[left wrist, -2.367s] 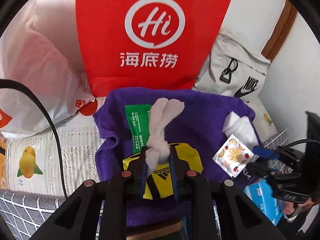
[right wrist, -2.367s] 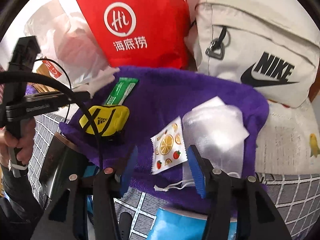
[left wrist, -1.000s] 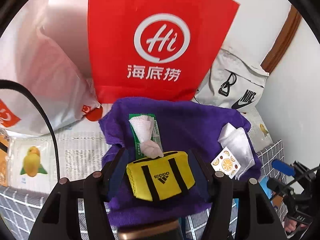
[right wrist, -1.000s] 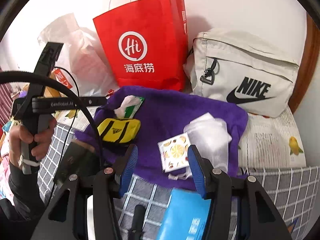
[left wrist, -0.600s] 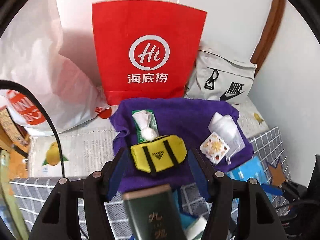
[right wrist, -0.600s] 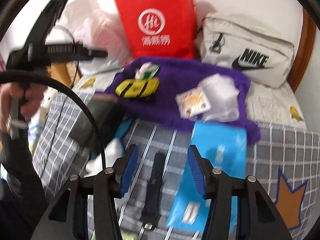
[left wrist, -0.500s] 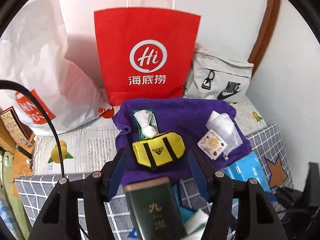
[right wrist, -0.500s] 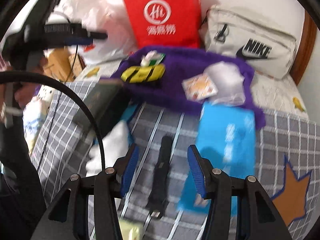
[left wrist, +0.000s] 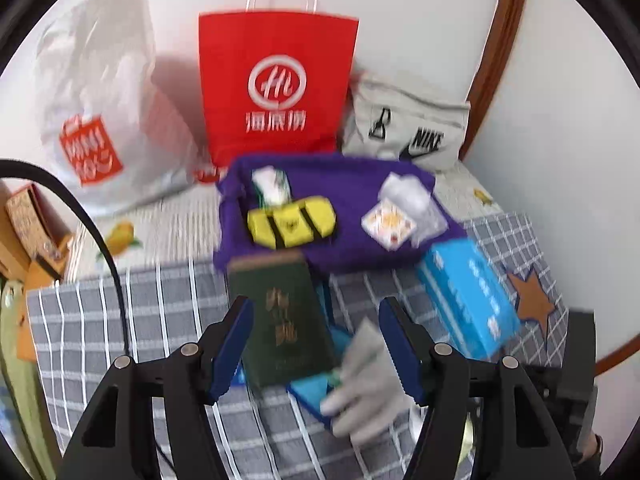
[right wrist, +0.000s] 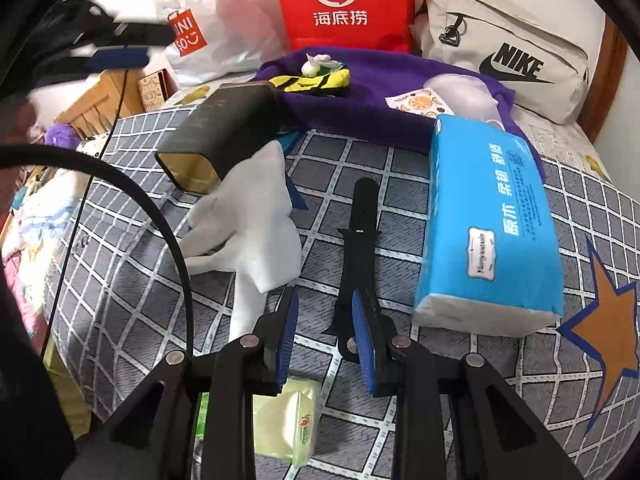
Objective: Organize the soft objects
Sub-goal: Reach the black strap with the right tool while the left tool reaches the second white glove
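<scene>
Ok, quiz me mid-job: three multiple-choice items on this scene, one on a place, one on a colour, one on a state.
1. The yellow pouch lies on:
A. the purple towel
B. a wooden chair
C. a metal tray

2. The tissue pack is:
A. blue
B. green
C. pink

3. The right gripper's fingers are:
A. clamped on a mug
B. closing, pressing on nothing
C. out of view

Key: A, purple cloth shows all around the pouch; A, its wrapper is bright blue; B, the black strap lies at the right finger, ungripped.
</scene>
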Motion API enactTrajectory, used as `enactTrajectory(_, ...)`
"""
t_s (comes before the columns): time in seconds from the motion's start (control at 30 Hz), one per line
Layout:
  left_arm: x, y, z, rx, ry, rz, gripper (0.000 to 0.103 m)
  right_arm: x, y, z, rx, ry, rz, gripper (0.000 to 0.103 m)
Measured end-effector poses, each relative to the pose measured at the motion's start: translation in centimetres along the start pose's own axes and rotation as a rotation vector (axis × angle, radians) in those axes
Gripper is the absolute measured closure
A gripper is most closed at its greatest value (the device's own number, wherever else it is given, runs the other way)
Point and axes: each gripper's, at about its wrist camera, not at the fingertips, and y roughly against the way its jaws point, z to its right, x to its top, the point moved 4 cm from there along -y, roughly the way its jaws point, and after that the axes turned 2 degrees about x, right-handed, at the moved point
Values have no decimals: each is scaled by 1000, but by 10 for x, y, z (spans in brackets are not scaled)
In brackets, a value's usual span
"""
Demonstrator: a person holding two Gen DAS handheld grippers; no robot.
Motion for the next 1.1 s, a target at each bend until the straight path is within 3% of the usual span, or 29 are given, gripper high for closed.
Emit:
enactTrajectory(0.07, -16, 0, 1, 6, 3, -19, 40, 1, -6, 0, -16, 3, 4, 75)
enactTrajectory(0.27, -41, 7, 5, -4, 0, -34, 40, 4, -30, 4, -180, 40, -22, 75)
enactTrajectory(0.47, -45, 9, 11, -22, -17, -31, 40, 9, -35, 15, -128, -53, -15, 80)
enactTrajectory(0.7, -51, 2, 6, -29, -2, -50, 40, 5, -8, 2, -50, -31, 2, 81)
enactTrajectory(0.83, -59, -4, 0, -29, 14, -71, 40, -4, -1, -3, -45, -10, -14, 81)
enactTrajectory(1.1, -78, -17, -10, -27, 44, -121, 40, -6, -25, 1, -50, -7, -61, 79)
